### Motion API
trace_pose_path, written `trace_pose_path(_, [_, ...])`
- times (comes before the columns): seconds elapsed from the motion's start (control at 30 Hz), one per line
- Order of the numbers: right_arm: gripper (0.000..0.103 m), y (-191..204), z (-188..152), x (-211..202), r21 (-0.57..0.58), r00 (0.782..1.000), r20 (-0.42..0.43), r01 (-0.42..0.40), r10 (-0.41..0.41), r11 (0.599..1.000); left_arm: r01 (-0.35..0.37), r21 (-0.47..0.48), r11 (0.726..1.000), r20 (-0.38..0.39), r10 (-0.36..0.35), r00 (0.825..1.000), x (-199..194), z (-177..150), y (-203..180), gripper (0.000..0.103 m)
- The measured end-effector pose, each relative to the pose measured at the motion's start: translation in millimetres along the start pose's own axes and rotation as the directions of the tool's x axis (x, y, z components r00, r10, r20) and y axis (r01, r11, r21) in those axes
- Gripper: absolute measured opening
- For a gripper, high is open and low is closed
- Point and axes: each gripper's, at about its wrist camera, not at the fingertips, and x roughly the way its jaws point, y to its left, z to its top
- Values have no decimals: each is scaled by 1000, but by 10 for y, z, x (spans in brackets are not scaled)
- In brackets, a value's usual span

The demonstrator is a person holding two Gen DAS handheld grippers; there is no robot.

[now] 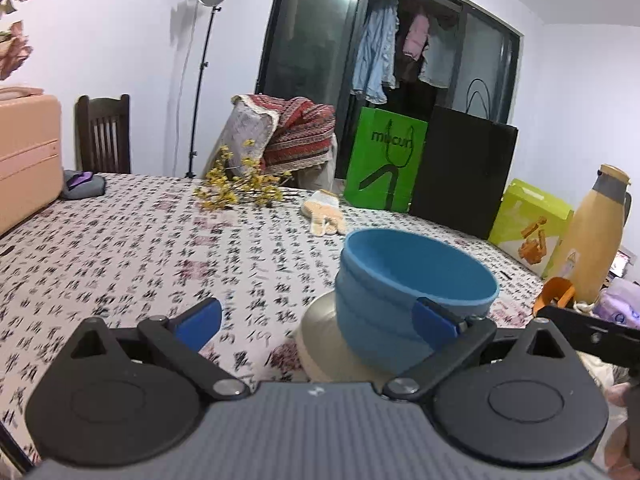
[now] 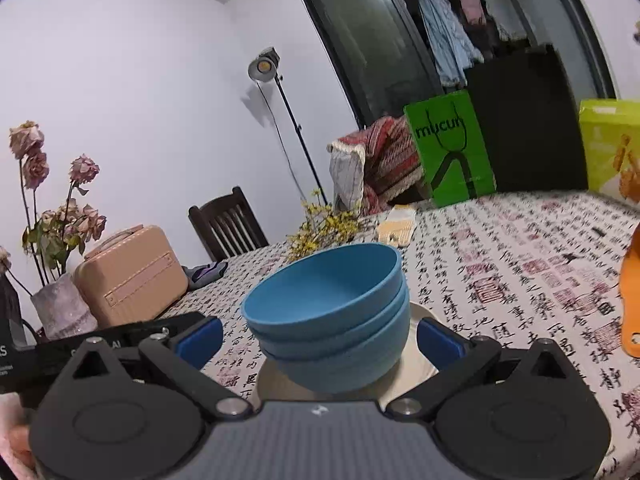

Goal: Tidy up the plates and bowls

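Bowls (image 2: 326, 320) stacked on plates (image 2: 420, 376), between released right tool (image 2: 318, 338) fingers; left tool (image 1: 316, 326) released.

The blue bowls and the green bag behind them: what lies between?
In the left wrist view, a pale glove lies on the tablecloth between the bowls and the green bag.
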Motion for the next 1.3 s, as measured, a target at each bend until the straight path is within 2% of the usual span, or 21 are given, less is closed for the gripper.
trace_pose_path(0.2, [103,111,-208,-200,-73,997,52,54,-50,996,-19,56,998,43,17,999,-175,-231,-30,103])
trace_pose_path(0.37, [103,175,-387,-315,-131,994,70,97,-89,987,-14,102,995,38,10,999,-275,-422,-59,103])
trace_pose_path(0.6, [103,213,-591,-448,-137,990,67,134,-126,981,-31,165,986,95,16,995,-444,-652,-94,103])
trace_pose_path(0.87, [103,288,-848,-596,-166,983,73,178,-168,970,-28,172,985,104,10,995,-567,-789,-26,103])
trace_pose_path(1.3, [103,395,-916,-691,-179,983,74,178,-167,968,-15,163,987,111,-3,994,-680,-854,40,103])
